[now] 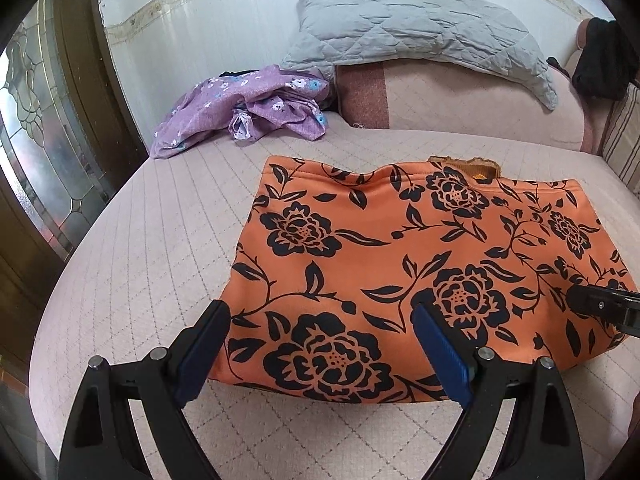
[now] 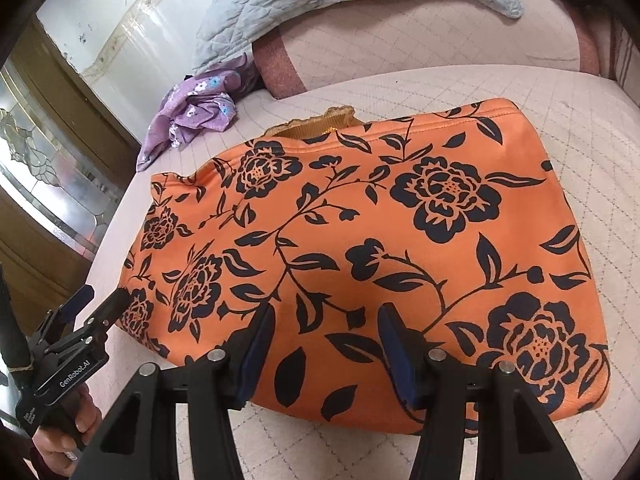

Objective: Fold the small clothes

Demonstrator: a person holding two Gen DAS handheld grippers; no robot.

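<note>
Left claw [image 1: 320, 320]: jaws spread wide, holding nothing, poised over the near edge of the folded orange floral garment [image 1: 400, 248] lying flat on the bed [image 1: 140, 264]. Right claw [image 2: 326, 322]: half open, empty, above the same near edge. Crumpled purple garment [image 1: 244, 108]: well beyond both claws, to the left.

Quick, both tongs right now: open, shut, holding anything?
Left tongs: open, empty, above the orange garment.
Right tongs: open, holding nothing, over the same garment.

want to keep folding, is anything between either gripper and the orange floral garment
Nothing visible. The left gripper and right gripper both stand open right over the near edge of the orange floral garment, with no object between. The purple garment lies apart, near the gray pillow.
</note>
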